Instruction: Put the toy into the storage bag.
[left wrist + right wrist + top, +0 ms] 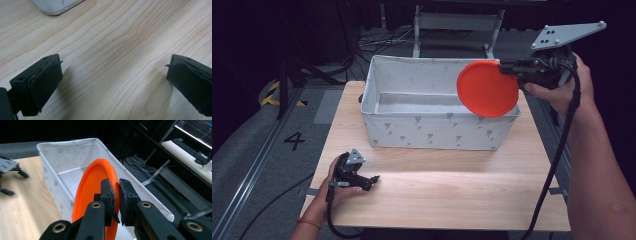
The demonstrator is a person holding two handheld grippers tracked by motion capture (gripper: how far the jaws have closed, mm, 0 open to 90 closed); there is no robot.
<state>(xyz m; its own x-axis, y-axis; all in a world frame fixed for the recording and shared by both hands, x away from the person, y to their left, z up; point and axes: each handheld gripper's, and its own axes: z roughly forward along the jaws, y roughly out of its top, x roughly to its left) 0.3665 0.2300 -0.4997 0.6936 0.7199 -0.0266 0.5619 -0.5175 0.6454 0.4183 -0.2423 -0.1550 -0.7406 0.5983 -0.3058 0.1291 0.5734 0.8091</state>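
Observation:
An orange round plate (487, 88) hangs on edge above the right end of the white fabric bin (412, 130). My right gripper (507, 68) is shut on the plate's rim; in the right gripper view the jaws pinch the orange plate (95, 185) at my right gripper (117, 192), with the bin (53, 160) open below. My left gripper (371, 179) rests on the wooden table (452, 190) near the front left, in front of the bin. In the left gripper view my left gripper (113, 77) stands open over bare wood, nothing between its fingers (47, 77).
The bin's inside looks bare. A corner of the bin (56, 6) lies ahead of the left jaws. Dark floor, cables and a metal frame (457, 25) lie beyond the table. A monitor and keyboard (192, 147) stand on a desk far right.

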